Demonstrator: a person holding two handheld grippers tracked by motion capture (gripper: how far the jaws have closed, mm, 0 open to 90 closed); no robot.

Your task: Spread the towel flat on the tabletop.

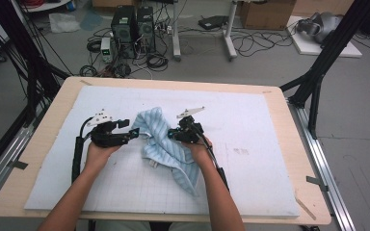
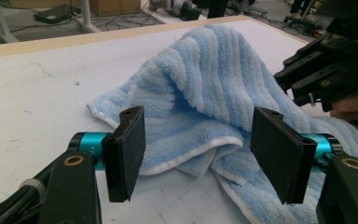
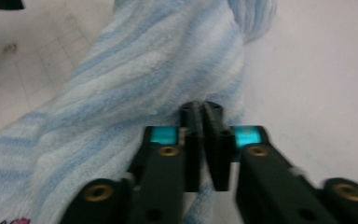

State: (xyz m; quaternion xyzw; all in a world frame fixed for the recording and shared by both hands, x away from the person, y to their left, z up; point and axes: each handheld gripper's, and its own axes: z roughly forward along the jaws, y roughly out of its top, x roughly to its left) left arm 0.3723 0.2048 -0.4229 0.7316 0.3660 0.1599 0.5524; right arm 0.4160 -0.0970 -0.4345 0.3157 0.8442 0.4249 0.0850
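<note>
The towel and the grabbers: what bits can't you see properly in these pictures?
- The towel: its underside and inner folds, hidden by its own bunched layers in the high view.
- The right gripper: how much cloth sits between its fingers, blurred in the right gripper view.
- The pink mark on the towel, cut off by the bottom edge.
- The floor boxes, too small to tell.

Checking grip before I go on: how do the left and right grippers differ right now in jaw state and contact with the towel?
The left gripper has its jaws wide apart, with the blue striped towel lying beyond them, ungripped; the right gripper has its jaws closed, pinching a fold of the towel. In the high view, the left gripper sits at the towel's left edge, the right gripper at its right side. Both are hand-held, black with teal fittings.
</note>
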